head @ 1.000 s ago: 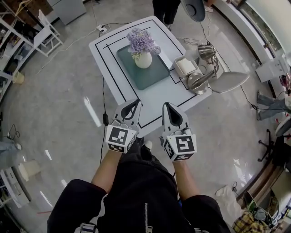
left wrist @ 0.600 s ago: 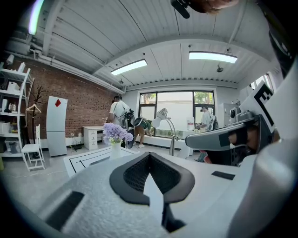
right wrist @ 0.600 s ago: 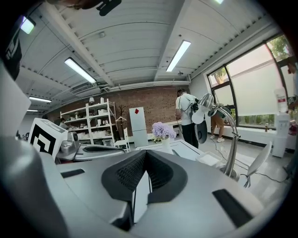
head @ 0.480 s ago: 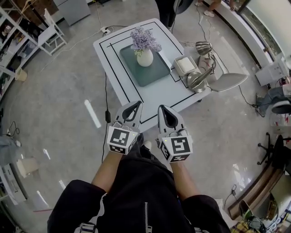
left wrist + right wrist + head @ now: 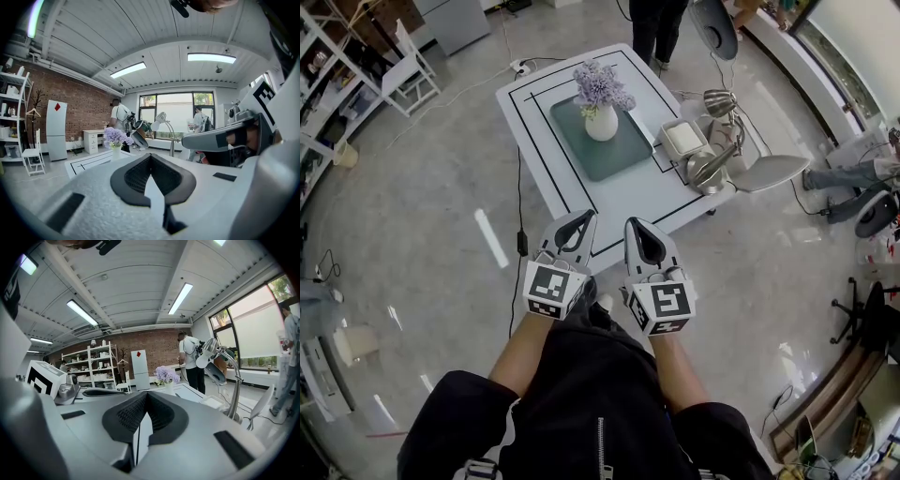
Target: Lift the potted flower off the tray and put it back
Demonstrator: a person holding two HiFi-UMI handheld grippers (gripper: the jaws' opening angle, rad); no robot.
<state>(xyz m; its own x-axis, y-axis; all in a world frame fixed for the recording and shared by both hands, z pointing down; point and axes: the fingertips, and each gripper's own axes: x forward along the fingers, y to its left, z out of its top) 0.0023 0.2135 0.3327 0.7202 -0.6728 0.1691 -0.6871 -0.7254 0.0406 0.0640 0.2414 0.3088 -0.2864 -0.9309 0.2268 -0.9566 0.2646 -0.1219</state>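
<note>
A potted flower [image 5: 601,101], purple blooms in a white pot, stands upright on a dark green tray [image 5: 609,150] on the white table [image 5: 647,192]. It also shows small in the left gripper view as the flower [image 5: 115,138] and in the right gripper view as the flower [image 5: 166,376]. My left gripper [image 5: 575,221] and right gripper [image 5: 637,228] are held side by side over the table's near edge, well short of the tray. Both are shut with nothing between their jaws.
A white box [image 5: 682,139] and a silver desk lamp [image 5: 712,141] stand on the table's right part. A chair [image 5: 773,171] sits to its right. A person [image 5: 654,28] stands beyond the table. Shelving [image 5: 347,84] lines the left, and a cable [image 5: 517,197] crosses the floor.
The table and flower have shifted slightly in the head view as both grippers edged a little toward the table. Both stay shut and empty.
</note>
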